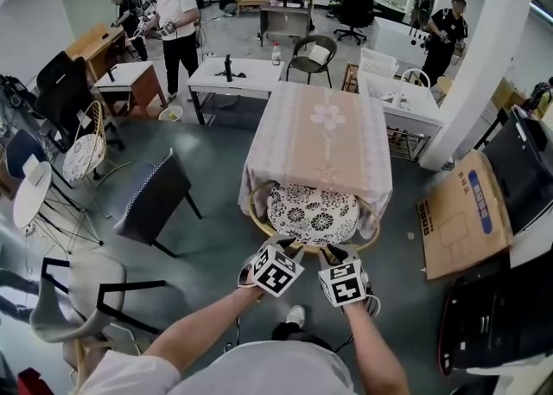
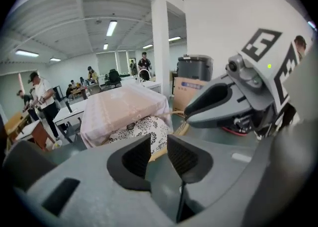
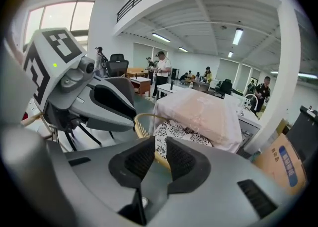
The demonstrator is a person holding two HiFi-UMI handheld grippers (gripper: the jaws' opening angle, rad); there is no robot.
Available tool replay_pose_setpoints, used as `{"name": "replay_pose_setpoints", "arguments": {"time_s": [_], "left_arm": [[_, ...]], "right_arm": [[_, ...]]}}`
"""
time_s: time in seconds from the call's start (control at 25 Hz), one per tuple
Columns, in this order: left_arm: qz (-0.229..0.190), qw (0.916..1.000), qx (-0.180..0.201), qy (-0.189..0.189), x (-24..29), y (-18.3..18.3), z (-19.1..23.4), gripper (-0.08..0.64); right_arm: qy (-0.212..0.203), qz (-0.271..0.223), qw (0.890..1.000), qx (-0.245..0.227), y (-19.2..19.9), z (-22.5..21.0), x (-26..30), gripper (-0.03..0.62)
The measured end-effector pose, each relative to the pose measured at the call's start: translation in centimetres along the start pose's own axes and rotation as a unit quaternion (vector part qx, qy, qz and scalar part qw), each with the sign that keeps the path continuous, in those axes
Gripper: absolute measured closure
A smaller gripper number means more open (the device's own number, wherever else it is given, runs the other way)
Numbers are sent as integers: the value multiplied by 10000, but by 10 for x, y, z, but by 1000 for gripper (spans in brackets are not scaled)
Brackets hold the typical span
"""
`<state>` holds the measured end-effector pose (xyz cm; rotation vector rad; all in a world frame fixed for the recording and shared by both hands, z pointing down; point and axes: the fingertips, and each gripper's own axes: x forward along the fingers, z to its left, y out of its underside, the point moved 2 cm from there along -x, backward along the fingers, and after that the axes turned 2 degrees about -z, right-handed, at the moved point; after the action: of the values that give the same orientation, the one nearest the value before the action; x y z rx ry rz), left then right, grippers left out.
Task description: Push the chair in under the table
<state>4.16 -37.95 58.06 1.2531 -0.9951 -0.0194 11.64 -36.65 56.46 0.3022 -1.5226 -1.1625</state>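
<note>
The left hand-held gripper (image 2: 159, 155) and right hand-held gripper (image 3: 160, 157) are both empty, jaws partly apart. Just ahead of and below them, the chair (image 1: 311, 213) sits tucked under the cloth-covered tabletop (image 1: 315, 138), so the push looks finished and no grip is needed.

One chair (image 1: 311, 213), one draped table (image 1: 316, 138), two grippers (image 2: 158, 152) (image 3: 160, 157), perhaps ten bystanders (image 1: 178, 28)
</note>
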Motion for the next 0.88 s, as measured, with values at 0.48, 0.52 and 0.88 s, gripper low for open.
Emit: {"name": "replay_pose_setpoints", "arguments": {"time_s": [0.48, 0.52, 0.88], "left_arm": [[-1223, 9880, -944, -72, -64, -37, -28, 529], [-1257, 9872, -978, -86, -68, -37, -30, 537], [-1536, 9800, -1260, -127, -96, -37, -45, 554]], "right_arm": [[95, -1073, 9911, 780, -40, 30, -57, 578], [65, -1164, 9893, 881, -42, 32, -61, 586], [68, -1476, 9818, 1194, -44, 52, -87, 589]]}}
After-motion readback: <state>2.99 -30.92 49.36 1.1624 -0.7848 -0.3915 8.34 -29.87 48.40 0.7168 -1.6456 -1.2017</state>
